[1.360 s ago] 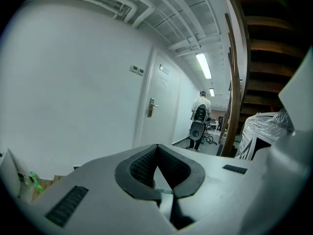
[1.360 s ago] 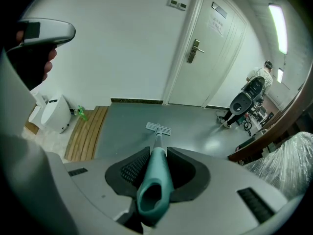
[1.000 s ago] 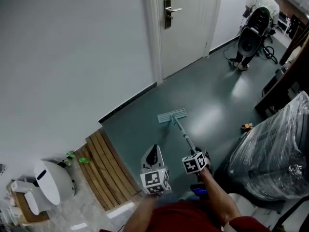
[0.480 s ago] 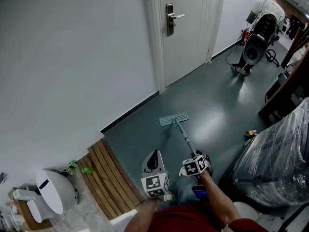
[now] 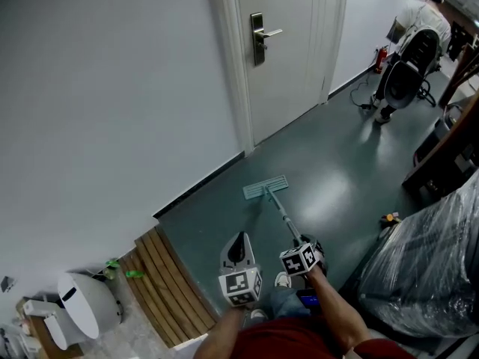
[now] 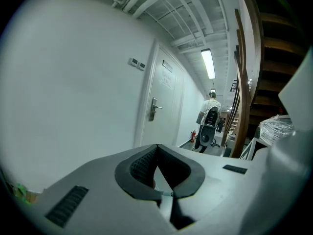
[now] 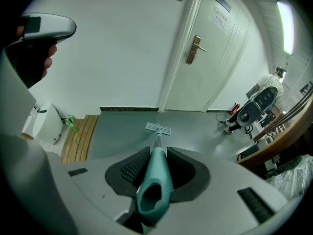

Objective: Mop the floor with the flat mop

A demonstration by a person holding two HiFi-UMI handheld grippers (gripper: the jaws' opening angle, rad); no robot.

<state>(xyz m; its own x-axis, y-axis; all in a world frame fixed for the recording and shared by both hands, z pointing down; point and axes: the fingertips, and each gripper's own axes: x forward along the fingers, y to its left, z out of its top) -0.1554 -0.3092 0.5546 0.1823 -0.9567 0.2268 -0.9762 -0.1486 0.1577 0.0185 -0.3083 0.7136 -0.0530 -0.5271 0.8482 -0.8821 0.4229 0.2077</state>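
A dull grey-green floor (image 5: 337, 163) runs along a plain white wall (image 5: 112, 88) to a closed white door (image 5: 288, 51) with a metal handle (image 5: 263, 33). In the head view a strip of wooden slats (image 5: 161, 279) lies at 9 o'clock from the left gripper (image 5: 239, 274), and a plastic-wrapped bundle (image 5: 426, 268) stands at 3 o'clock from the right gripper (image 5: 303, 257). A person (image 5: 419, 21) stands far down the corridor at 1 o'clock. Only the left gripper view takes in the ceiling with its long lamp (image 6: 208, 63); there the left gripper's jaws meet at their tips with nothing between them. The right gripper view shows its jaws clamped on the mop's teal grip (image 7: 155, 190), whose end is hollow. From the grip a thin pole (image 5: 284, 214) slants down to 11 o'clock, where the flat mop head (image 5: 265, 188), a pale teal rectangle, lies flat on the floor, a little short of the door.
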